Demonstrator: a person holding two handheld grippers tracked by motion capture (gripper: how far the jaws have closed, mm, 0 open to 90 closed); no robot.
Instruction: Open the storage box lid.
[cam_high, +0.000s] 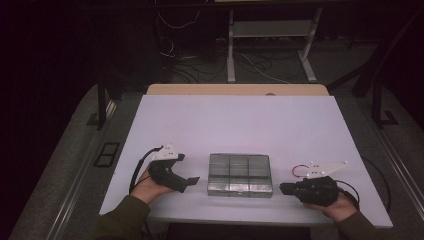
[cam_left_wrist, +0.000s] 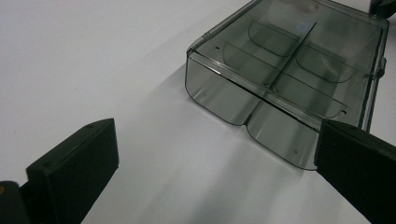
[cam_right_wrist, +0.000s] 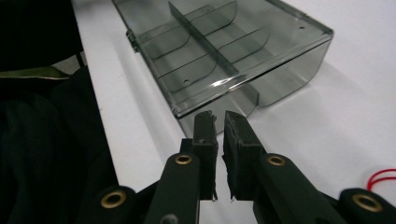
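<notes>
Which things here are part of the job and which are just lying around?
Part of the job:
- clear compartment box, lid closed, on the table
- left gripper, jaws wide open, beside the box's left side
- right gripper, jaws together, short of the box's right side

Just lying about:
- white table
- cables on the floor behind the table
- metal stand at the back

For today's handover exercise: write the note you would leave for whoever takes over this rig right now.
Left gripper: open, empty, just left of the box.
Right gripper: jaws shut on nothing, close to the box's right end, apart from it.
Clear compartment box: lid closed, near the front edge of the white table, between the grippers. Compartments look empty.
Done: nothing gripped yet.
Left: probably grasping or opening the box.
</notes>
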